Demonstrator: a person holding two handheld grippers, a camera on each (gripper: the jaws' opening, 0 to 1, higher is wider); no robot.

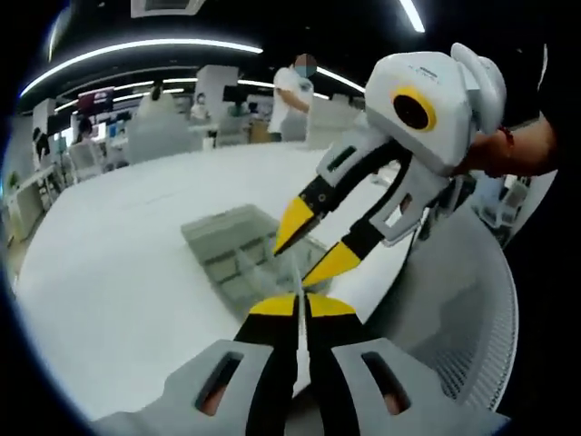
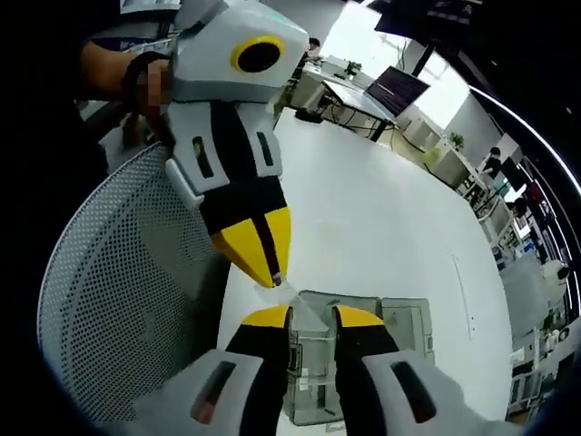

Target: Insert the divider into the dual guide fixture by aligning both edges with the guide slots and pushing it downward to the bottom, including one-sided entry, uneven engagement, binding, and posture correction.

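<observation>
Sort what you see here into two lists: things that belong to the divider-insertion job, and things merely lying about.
Job:
clear divider
grey guide fixture
left claw, shut on the divider
right claw, open

Lying about:
mesh chair back
laptop
white table, which merely bears the fixture

No lettering to call here — the signs far past the left gripper's tips are a blur, and the laptop screen [image 2: 397, 89] beyond the right gripper's jaws can't be read.

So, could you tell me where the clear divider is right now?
Pinched by the left gripper, the divider hangs above the dual guide fixture on the white table.
</observation>
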